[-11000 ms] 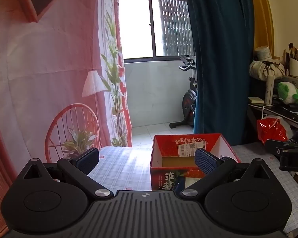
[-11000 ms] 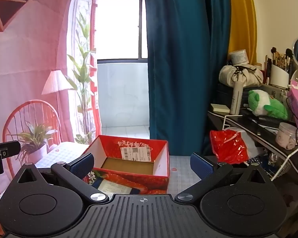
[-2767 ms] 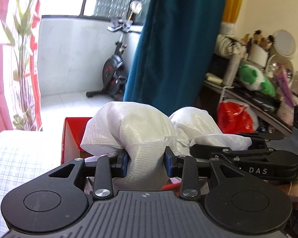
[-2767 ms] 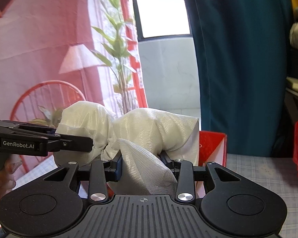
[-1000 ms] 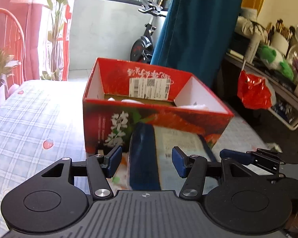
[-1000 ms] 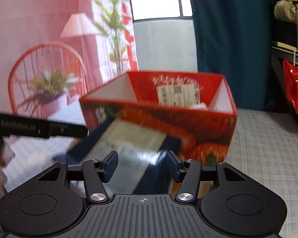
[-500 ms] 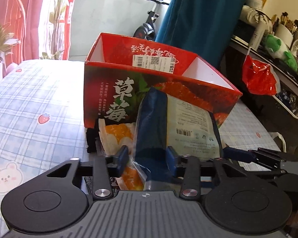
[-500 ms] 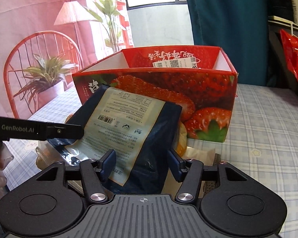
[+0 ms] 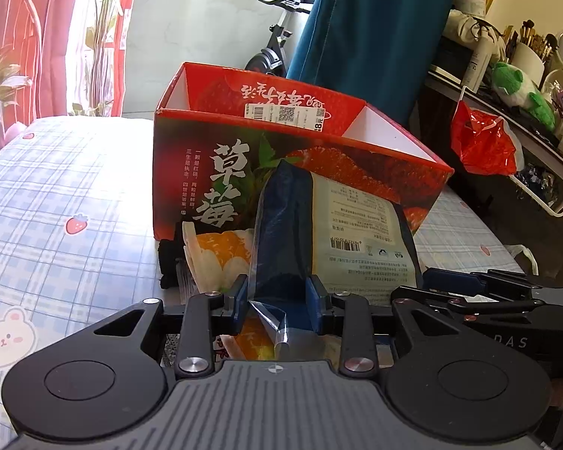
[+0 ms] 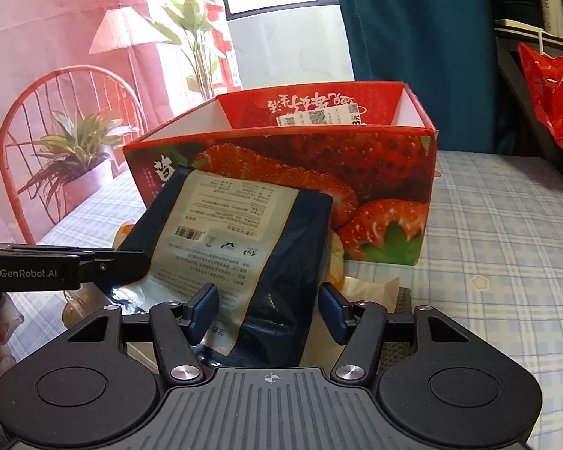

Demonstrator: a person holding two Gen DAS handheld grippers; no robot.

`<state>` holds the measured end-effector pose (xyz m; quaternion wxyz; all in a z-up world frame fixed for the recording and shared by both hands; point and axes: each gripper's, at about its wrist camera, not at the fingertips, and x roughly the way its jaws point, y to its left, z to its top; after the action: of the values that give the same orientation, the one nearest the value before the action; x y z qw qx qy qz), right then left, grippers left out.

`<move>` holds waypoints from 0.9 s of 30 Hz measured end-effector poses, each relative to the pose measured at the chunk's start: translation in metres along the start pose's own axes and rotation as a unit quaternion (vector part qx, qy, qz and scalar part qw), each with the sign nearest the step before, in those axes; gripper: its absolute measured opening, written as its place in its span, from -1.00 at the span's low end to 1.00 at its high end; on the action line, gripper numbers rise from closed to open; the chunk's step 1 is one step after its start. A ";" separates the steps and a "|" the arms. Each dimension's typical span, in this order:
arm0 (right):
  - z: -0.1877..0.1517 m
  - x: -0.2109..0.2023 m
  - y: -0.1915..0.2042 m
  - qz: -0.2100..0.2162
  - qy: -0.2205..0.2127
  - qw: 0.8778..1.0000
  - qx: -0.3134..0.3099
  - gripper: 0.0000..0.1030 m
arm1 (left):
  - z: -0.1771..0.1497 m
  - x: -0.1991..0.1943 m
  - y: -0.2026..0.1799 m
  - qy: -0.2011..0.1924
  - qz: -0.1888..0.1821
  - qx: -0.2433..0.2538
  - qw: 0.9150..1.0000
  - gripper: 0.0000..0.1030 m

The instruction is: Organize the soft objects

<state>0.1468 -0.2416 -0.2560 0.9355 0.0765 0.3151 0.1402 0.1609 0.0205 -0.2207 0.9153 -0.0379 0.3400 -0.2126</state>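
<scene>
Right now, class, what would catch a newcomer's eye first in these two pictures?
The red strawberry box stands open on the checked tablecloth. A dark blue packet leans against its front, pinched at one side by the left gripper. The right gripper straddles it, jaws opening.

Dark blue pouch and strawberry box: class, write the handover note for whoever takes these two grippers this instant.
Left gripper: pads pressed on the left edge of the dark blue pouch.
Right gripper: jaws opening, astride the pouch's other side, pads clear of it.
Pouch leans against the front of the red strawberry box, on top of an orange-and-white packet on the checked tablecloth.
Box contents: hidden from here.
Left to do: close the right gripper, probably lift the pouch into the box, then the packet.
</scene>
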 end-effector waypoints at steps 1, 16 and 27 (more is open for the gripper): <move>0.000 0.000 0.000 0.001 0.000 1.000 0.001 0.11 | 0.000 0.000 0.000 0.000 0.000 -0.001 1.000 -0.33; 0.015 -0.020 0.004 0.032 -0.034 0.999 -0.011 -0.60 | 0.020 -0.021 -0.010 -0.042 -0.017 0.026 0.999 -0.56; 0.041 -0.051 0.014 0.036 -0.090 0.993 -0.066 -0.67 | 0.037 -0.045 -0.012 -0.084 -0.047 0.007 0.995 -0.58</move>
<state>0.1294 -0.2462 -0.1912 0.9575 0.0384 0.2164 0.1870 0.1490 0.0253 -0.1624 0.9300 -0.0654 0.2582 -0.2534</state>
